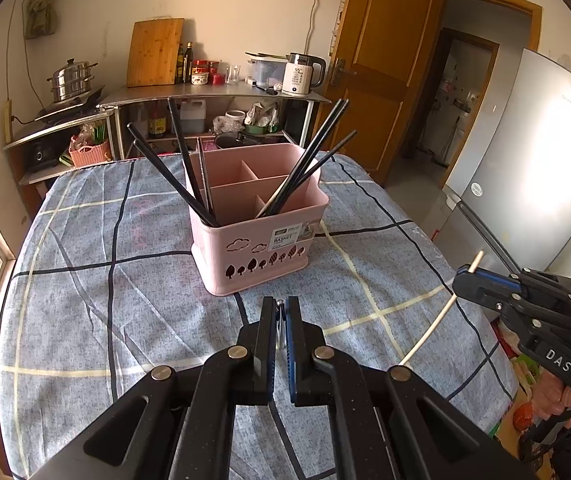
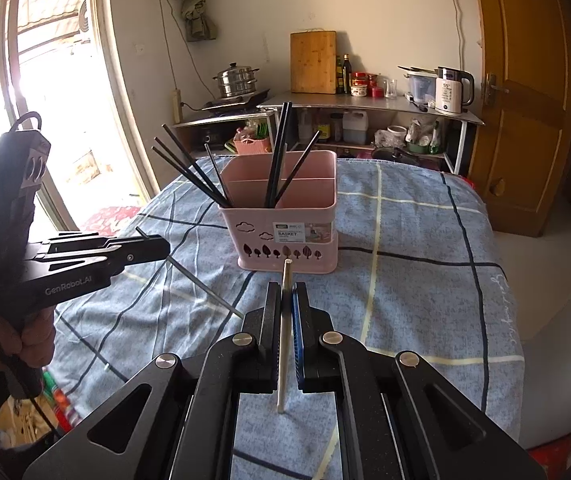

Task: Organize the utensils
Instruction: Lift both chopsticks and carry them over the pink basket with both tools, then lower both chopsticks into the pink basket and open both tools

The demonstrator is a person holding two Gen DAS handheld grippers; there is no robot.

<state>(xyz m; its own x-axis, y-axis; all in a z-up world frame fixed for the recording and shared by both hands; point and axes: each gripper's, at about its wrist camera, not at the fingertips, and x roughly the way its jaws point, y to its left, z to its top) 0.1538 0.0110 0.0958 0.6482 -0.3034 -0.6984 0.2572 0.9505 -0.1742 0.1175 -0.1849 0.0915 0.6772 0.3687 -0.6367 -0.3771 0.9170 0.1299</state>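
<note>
- Currently, right tongs (image 2: 287, 300) clenched on a pale chopstick (image 2: 283, 344); left tongs (image 1: 281, 312) clenched on a thin grey utensil (image 2: 205, 290).
- Pink basket (image 1: 253, 248), frame centre on the table (image 1: 85, 300), holds dark chopsticks (image 1: 309, 160).
- Advice: tip chopstick upright above a compartment before releasing.

Black chopsticks (image 1: 173, 176) fan out over the pink basket (image 1: 261, 240); its middle compartments stay open from above.
</note>
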